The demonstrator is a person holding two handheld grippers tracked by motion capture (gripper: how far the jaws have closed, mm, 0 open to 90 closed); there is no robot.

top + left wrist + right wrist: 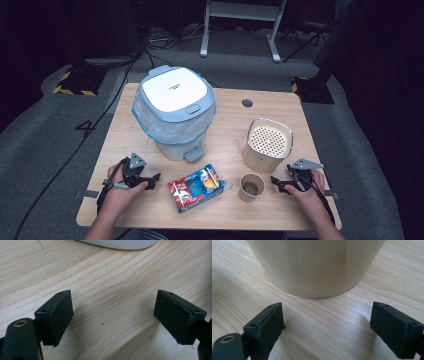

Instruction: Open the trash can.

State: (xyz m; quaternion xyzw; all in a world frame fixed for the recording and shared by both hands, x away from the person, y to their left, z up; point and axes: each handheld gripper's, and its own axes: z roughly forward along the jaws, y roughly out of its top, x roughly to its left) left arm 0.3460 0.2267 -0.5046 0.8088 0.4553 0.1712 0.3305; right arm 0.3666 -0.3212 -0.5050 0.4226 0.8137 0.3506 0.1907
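Observation:
A white pedal bin (172, 107) with a pale blue rim and a plastic liner stands at the back left of the wooden table (235, 122). A cream container (267, 145) with a perforated top stands at the right, and a paper cup (250, 187) sits just in front of it. A colourful snack packet (197, 187) lies at the front middle. My left gripper (151, 181) rests low on the table left of the packet, open, with bare wood between its jaws (113, 315). My right gripper (277, 184) is open right of the cup, facing the cream container (317, 265), empty (327, 325).
The bin's white base (120, 243) lies ahead of the left gripper. A round cable hole (247, 103) sits at the table's back. Grey carpet surrounds the table, with cables at the left and a white stand (240, 20) behind.

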